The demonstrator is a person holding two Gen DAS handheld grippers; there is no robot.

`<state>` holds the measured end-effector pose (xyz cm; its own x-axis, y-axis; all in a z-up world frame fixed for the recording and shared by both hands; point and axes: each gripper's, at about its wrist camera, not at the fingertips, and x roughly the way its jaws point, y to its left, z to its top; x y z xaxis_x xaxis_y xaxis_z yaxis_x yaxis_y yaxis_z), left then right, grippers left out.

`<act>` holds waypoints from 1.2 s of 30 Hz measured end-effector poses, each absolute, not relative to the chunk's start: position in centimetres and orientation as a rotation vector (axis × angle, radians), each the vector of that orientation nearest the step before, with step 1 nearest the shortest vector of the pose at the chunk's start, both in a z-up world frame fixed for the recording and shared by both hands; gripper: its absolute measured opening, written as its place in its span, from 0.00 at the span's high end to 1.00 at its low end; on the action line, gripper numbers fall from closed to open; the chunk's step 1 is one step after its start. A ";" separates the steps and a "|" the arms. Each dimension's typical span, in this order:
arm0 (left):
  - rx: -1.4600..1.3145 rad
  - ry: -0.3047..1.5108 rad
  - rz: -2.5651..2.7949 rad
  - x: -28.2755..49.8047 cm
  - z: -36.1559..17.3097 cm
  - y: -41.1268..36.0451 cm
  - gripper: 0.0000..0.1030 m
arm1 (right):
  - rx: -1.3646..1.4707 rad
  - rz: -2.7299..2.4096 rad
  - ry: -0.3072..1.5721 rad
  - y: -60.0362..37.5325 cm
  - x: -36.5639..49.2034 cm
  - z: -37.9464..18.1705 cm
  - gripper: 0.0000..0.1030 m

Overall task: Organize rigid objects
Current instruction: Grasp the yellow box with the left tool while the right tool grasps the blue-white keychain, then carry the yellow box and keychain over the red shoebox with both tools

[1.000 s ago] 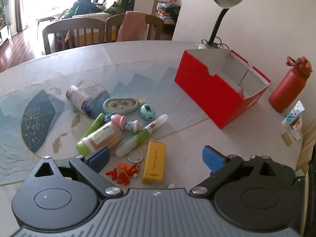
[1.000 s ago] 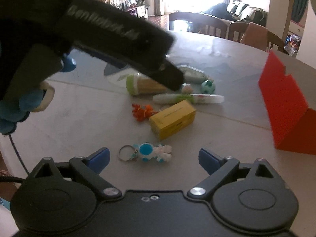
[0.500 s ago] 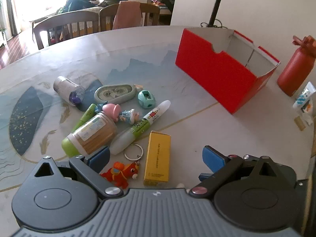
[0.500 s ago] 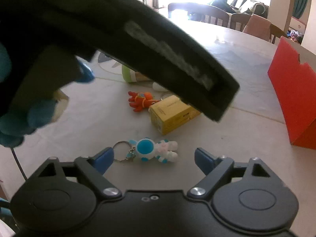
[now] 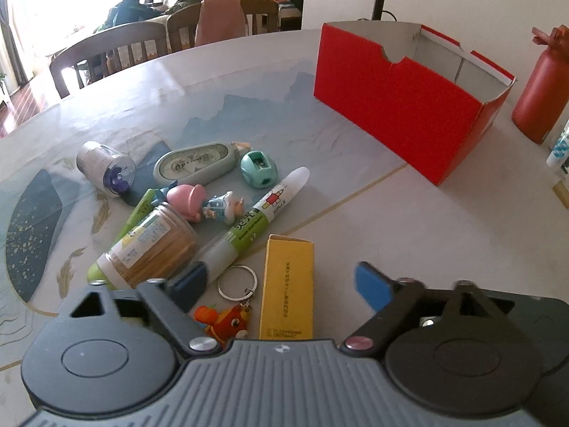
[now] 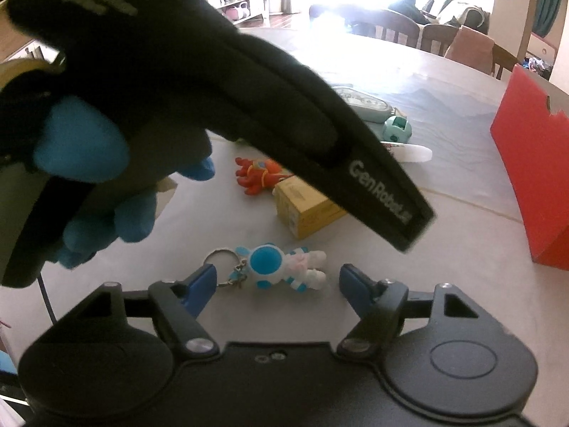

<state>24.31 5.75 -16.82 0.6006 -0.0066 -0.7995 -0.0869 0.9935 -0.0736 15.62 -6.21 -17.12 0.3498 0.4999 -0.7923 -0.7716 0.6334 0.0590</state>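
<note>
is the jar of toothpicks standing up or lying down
Lying down. The toothpick jar rests on its side on the table, green lid toward the left gripper, label facing up.

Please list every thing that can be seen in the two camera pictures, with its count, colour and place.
Open cardboard box: 1, red, table's far right.
Water bottle: 1, red, right of box.
Small carton: 1, yellow, between left gripper's fingers.
Horse keychain: 1, orange, left of carton.
Glue pen: 1, white and green, beyond carton.
Toothpick jar: 1, green-capped, left.
Figurine: 1, pink-hatted, mid-pile.
Sharpener: 1, teal, behind pile.
Correction tape: 1, grey-green, behind pile.
Astronaut keychain: 1, blue and white, between right gripper's fingers.
Left gripper: open, jaws just closing.
Right gripper: open, jaws just closing.
</note>
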 end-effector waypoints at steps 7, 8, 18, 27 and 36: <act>-0.074 0.947 0.041 24.7 -17.3 5.1 0.47 | -0.355 0.824 0.875 -7.0 14.7 -17.1 0.37; -0.070 0.953 0.039 24.8 -17.4 5.0 0.49 | -0.354 0.823 0.875 -7.1 14.6 -17.1 0.38; -0.069 0.971 0.042 24.8 -17.9 4.6 0.71 | -0.345 0.798 0.867 -8.2 12.9 -16.5 0.46; -0.086 0.974 0.032 24.5 -17.5 4.6 0.72 | -0.305 0.726 0.876 -10.7 12.1 -15.0 0.46; -0.164 0.963 0.045 24.1 -16.2 4.8 0.72 | -0.244 0.661 0.862 -14.9 13.0 -12.5 0.46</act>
